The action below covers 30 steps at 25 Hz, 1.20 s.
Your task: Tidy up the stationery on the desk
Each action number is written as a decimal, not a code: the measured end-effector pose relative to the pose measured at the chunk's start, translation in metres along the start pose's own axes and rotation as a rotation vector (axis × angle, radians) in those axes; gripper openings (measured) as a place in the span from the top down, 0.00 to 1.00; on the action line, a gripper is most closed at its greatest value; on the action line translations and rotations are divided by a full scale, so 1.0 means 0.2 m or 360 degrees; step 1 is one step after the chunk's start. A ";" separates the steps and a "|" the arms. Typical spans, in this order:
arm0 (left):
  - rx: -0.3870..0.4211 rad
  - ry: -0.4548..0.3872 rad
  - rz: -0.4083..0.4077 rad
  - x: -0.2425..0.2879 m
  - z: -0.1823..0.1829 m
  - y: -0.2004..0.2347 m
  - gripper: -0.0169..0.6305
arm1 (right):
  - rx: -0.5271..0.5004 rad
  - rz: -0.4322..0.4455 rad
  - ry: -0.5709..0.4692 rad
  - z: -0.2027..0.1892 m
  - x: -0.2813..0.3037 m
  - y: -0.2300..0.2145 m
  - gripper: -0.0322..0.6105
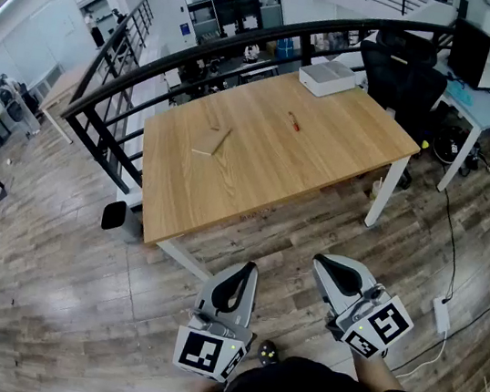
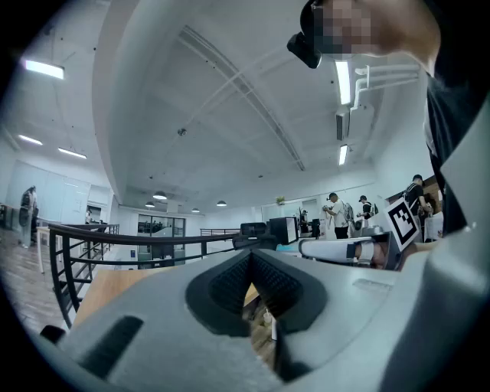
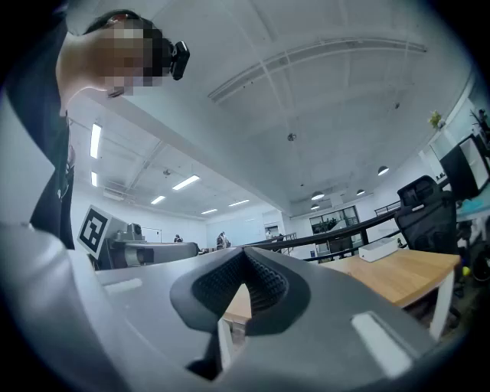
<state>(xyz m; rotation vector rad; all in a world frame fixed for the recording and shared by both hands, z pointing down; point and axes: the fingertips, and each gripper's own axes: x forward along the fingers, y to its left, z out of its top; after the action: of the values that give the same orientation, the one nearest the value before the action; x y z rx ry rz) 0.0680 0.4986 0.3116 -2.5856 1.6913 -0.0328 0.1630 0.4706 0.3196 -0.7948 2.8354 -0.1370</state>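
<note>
A wooden desk [image 1: 323, 166] stands ahead of me in the head view. On it lie a small red pen [image 1: 293, 122], a pale flat eraser-like piece with a thin stick [image 1: 211, 142] and a white box [image 1: 328, 77] at the far corner. My left gripper [image 1: 245, 272] and right gripper [image 1: 324, 268] hang well short of the desk's near edge, above the wooden floor, both shut with nothing between the jaws. In the left gripper view the jaws [image 2: 250, 254] meet at the tip, and the right gripper view shows the same [image 3: 245, 253].
A black railing [image 1: 203, 50] runs behind the desk. A black office chair [image 1: 407, 78] and a light blue table with a monitor [image 1: 482, 99] stand at the right. Cables and a power strip [image 1: 440, 314] lie on the floor to the right. Several people stand far off.
</note>
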 end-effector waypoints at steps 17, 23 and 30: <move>-0.0058 0.0009 -0.0022 -0.03 -0.08 0.10 0.98 | 0.0074 -0.0037 0.0003 -0.06 0.06 0.04 0.94; -0.0092 0.0003 -0.0077 -0.04 -0.10 0.14 0.98 | 0.0068 -0.0105 0.0000 -0.07 0.09 0.05 0.94; -0.0102 0.0006 -0.0084 -0.06 -0.13 0.29 0.98 | 0.0072 -0.0115 0.0023 -0.11 0.20 0.09 0.94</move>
<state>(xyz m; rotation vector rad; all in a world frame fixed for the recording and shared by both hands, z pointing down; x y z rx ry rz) 0.0097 0.4857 0.3355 -2.6776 1.6524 0.0146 0.1160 0.4655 0.3314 -0.8905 2.8074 -0.2174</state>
